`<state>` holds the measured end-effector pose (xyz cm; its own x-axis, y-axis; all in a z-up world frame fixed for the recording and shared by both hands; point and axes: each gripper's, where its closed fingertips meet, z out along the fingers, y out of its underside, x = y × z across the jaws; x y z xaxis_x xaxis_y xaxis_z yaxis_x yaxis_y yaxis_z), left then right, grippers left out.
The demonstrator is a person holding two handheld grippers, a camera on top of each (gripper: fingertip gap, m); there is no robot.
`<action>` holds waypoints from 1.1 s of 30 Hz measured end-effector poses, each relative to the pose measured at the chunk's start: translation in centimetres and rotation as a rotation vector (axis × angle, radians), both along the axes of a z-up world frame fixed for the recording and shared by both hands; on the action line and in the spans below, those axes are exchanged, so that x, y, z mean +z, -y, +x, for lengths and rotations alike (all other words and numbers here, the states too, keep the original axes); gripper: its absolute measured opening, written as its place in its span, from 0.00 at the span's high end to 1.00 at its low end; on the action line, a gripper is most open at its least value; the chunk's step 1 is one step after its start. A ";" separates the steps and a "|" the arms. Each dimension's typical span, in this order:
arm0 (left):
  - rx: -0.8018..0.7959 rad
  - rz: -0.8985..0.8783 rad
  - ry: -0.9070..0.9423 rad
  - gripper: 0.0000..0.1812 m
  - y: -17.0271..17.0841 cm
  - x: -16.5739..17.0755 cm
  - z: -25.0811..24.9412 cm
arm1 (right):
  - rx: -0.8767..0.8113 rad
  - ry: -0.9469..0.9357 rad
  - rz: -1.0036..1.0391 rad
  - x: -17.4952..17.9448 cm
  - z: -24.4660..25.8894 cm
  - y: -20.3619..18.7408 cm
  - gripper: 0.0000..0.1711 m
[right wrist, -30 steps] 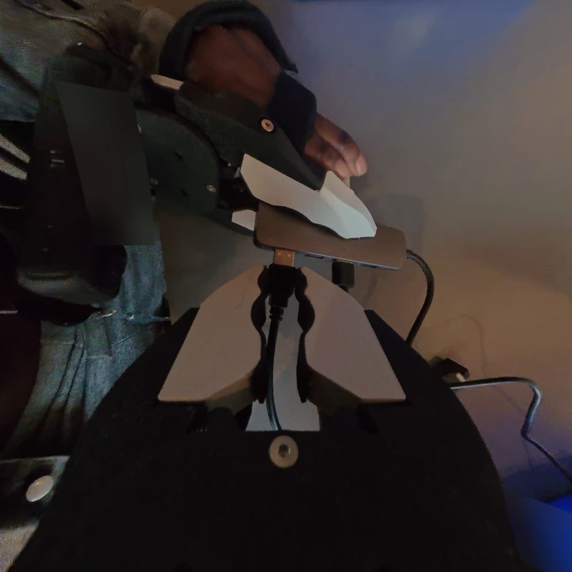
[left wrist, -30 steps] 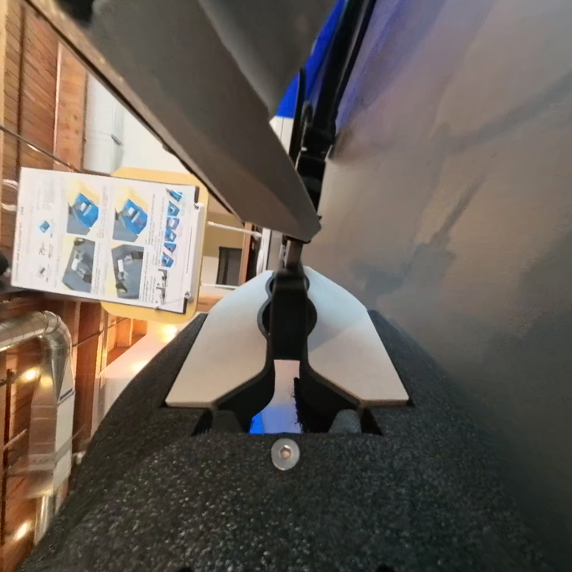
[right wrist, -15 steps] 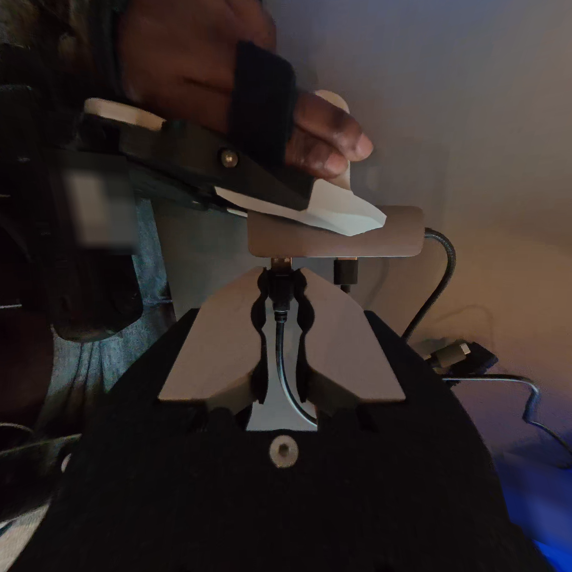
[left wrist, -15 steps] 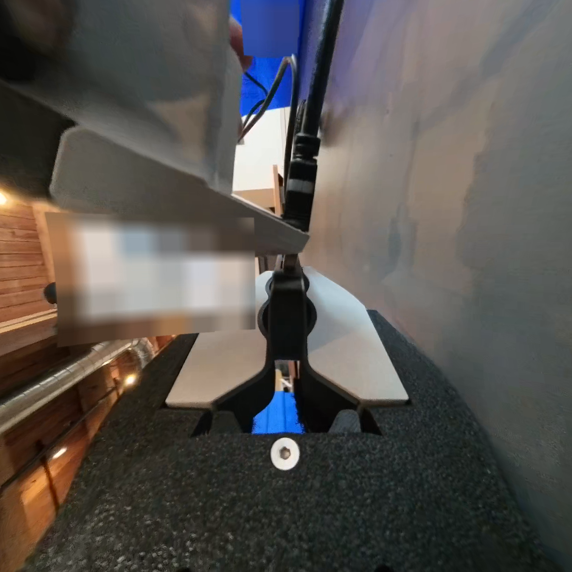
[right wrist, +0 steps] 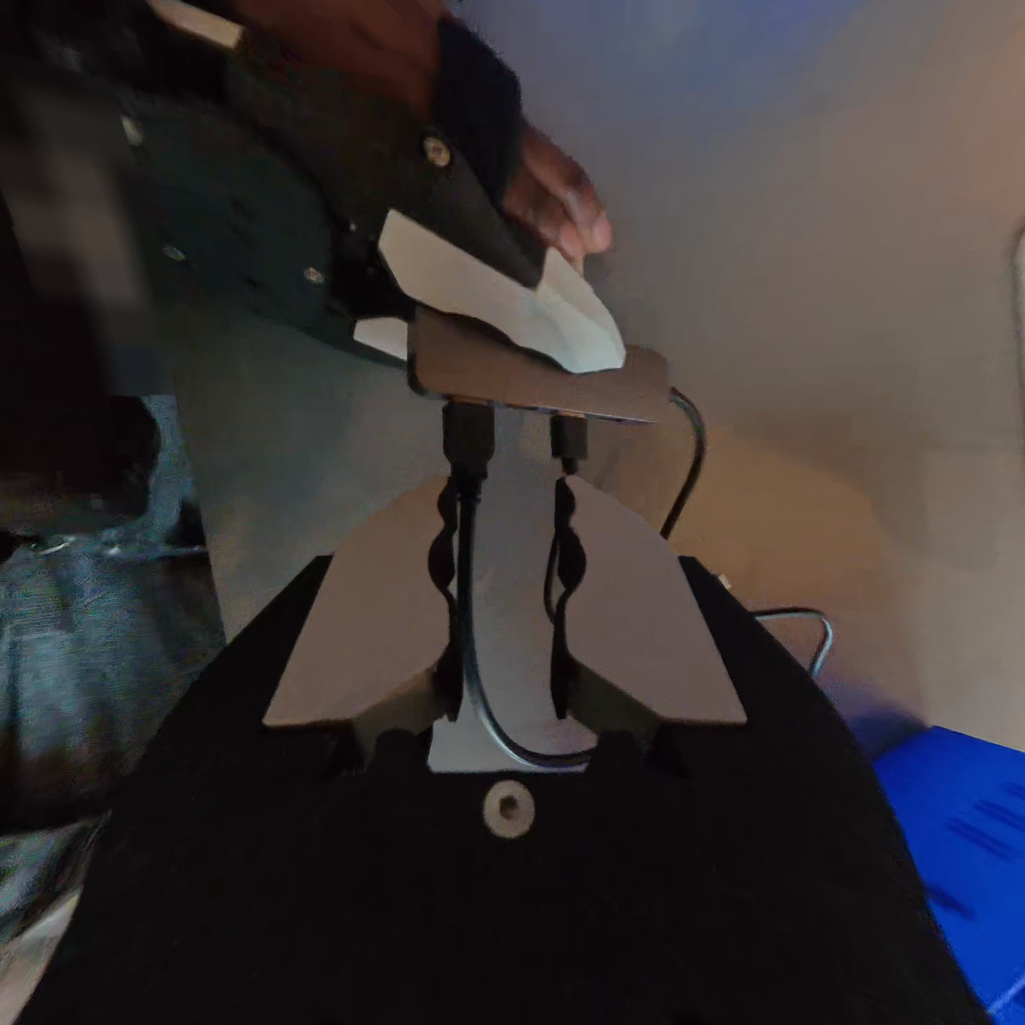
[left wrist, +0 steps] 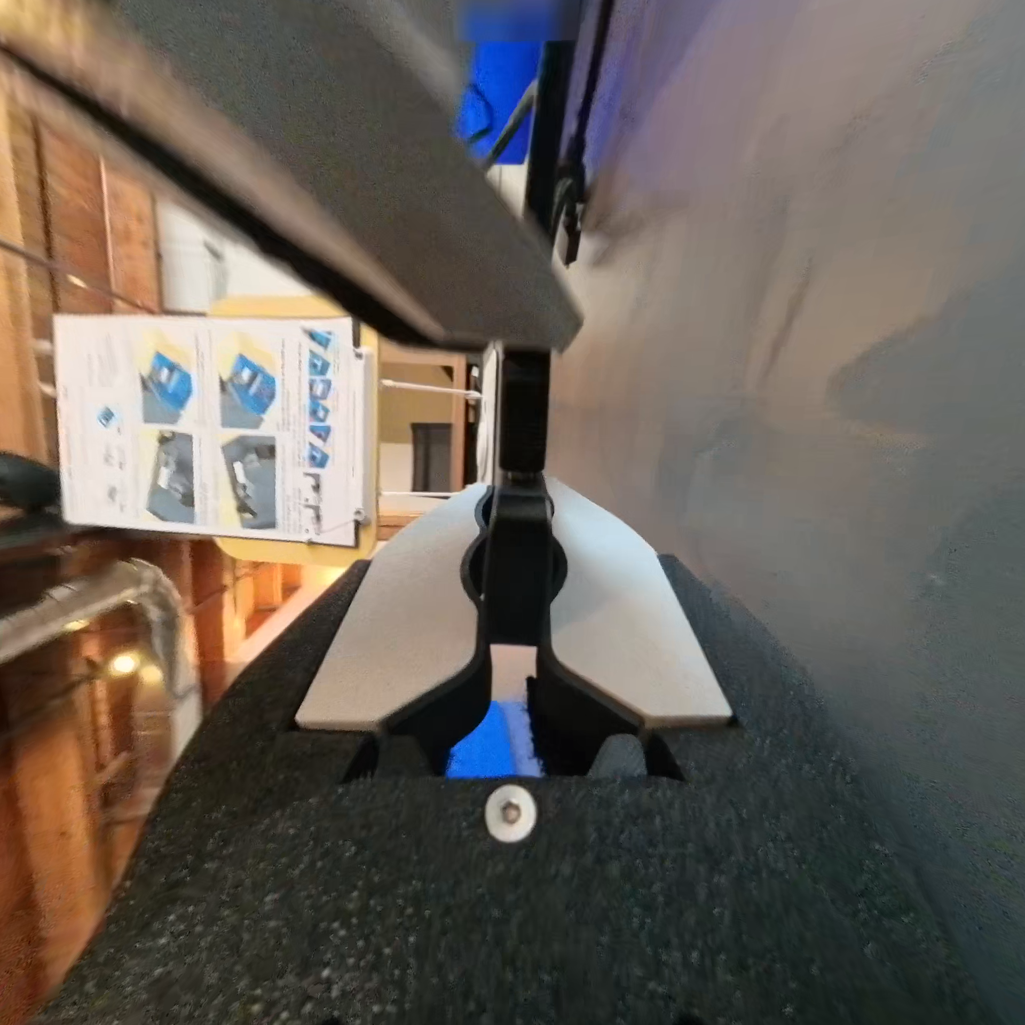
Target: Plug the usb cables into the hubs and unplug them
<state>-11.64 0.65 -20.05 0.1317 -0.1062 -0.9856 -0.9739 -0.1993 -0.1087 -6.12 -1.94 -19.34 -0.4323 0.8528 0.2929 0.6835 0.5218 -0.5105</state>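
Fingers (right wrist: 366, 604) of your right gripper (right wrist: 506, 488) stand apart and hold nothing; a black USB cable (right wrist: 468, 610) runs up through the gap between them, close to the left finger. Its plug (right wrist: 468, 438) is seated in the near edge of the grey hub (right wrist: 532, 377), which is just ahead of the fingertips. A second, smaller plug (right wrist: 568, 441) sits in the same edge, a little to the right. From the right end of the hub, its own dark cord (right wrist: 690, 460) bends down toward the table (right wrist: 832, 333). Your left gripper (right wrist: 499, 299) is clamped on the hub from the left side, one white finger lying flat on the top face, and your hand (right wrist: 554, 188) is on that gripper. In the left wrist view the left gripper (left wrist: 518, 491) is closed on the hub (left wrist: 360, 183), which fills the upper left as a grey slab, very blurred. The grey table surface (left wrist: 832, 388) is at the right edge of this view. Farther to the right on the table, in the right wrist view, another loose cable (right wrist: 815, 627) lies, and at the lower right corner you see a blue bin (right wrist: 959, 821). Beyond the hub in the left view, a printed sheet (left wrist: 211, 427) hangs on a brick wall (left wrist: 72, 233).
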 end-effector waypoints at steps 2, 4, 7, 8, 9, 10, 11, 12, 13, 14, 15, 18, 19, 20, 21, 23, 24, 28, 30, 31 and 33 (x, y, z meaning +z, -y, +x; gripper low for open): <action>0.003 0.028 0.112 0.93 0.1 0.7 -0.5 | -0.006 -0.138 -0.035 1.9 -0.1 0.2 0.84; 0.008 0.044 0.209 0.93 0.2 1.1 -1.1 | -0.017 -0.311 -0.085 4.6 0.1 0.1 0.81; 0.003 0.055 0.366 0.93 0.3 1.5 -1.7 | 0.017 -0.656 -0.148 10.1 1.3 -0.1 0.76; -0.006 0.063 0.423 0.92 0.4 1.7 -1.8 | 0.035 -0.800 -0.186 12.4 2.1 -0.1 0.71; -0.018 0.068 0.490 0.92 0.5 2.0 -1.8 | 0.052 -0.953 -0.241 14.8 3.3 -0.1 0.65; -0.031 0.071 0.565 0.92 0.6 2.2 -1.7 | 0.059 -1.112 -0.309 17.2 4.8 -0.4 0.61; -0.046 0.075 0.638 0.93 0.6 2.4 -1.7 | 0.058 -1.262 -0.384 19.4 6.6 -0.9 0.56; -0.059 0.072 0.705 0.93 0.7 2.5 -1.7 | 0.045 -1.382 -0.456 21.0 8.3 -1.7 0.53; -0.074 0.069 0.767 0.93 0.7 2.7 -1.7 | 0.029 -1.462 -0.511 21.9 9.8 -2.4 0.44; -0.089 0.074 0.821 0.93 0.8 2.9 -1.7 | 0.008 -1.505 -0.535 22.4 10.7 -3.2 0.34; -0.100 0.075 0.870 0.93 0.8 3.1 -1.7 | -0.023 -1.515 -0.522 22.4 11.2 -3.9 0.33; -0.133 0.089 0.968 0.92 1.1 3.8 -1.8 | -0.104 -1.476 -0.384 21.4 11.6 -5.3 0.40; -0.140 0.093 0.991 0.92 1.1 4.0 -1.9 | -0.128 -1.456 -0.345 20.9 11.5 -5.5 0.42; -0.142 0.100 1.007 0.92 1.2 4.1 -2.0 | -0.162 -1.438 -0.307 20.3 11.4 -5.9 0.50; -0.143 0.105 1.021 0.92 1.2 4.2 -2.1 | -0.196 -1.424 -0.265 19.6 11.3 -6.2 0.64; -0.151 0.115 1.047 0.92 1.3 4.5 -2.3 | -0.253 -1.446 -0.175 19.0 11.5 -6.8 0.87; -0.155 0.122 1.061 0.92 1.4 4.6 -2.3 | -0.280 -1.444 -0.145 18.8 11.6 -7.2 0.95; -0.179 0.148 1.146 0.92 1.8 5.3 -2.8 | -0.353 -1.453 -0.119 18.4 12.5 -8.3 1.00; -0.203 0.166 1.205 0.92 2.1 5.8 -3.0 | -0.362 -1.476 -0.165 18.2 13.3 -8.8 1.00; -0.220 0.178 1.237 0.93 2.2 6.1 -3.1 | -0.374 -1.482 -0.189 17.9 13.7 -9.1 1.00; -0.251 0.207 1.285 0.93 2.5 6.8 -3.3 | -0.393 -1.525 -0.212 17.4 14.8 -9.8 1.00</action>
<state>-14.93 -1.86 -13.28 0.9759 -0.1283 -0.1763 -0.1640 0.1012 -0.9813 8.73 7.83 -1.95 0.3904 0.9159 0.0934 -0.4458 0.2768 -0.8513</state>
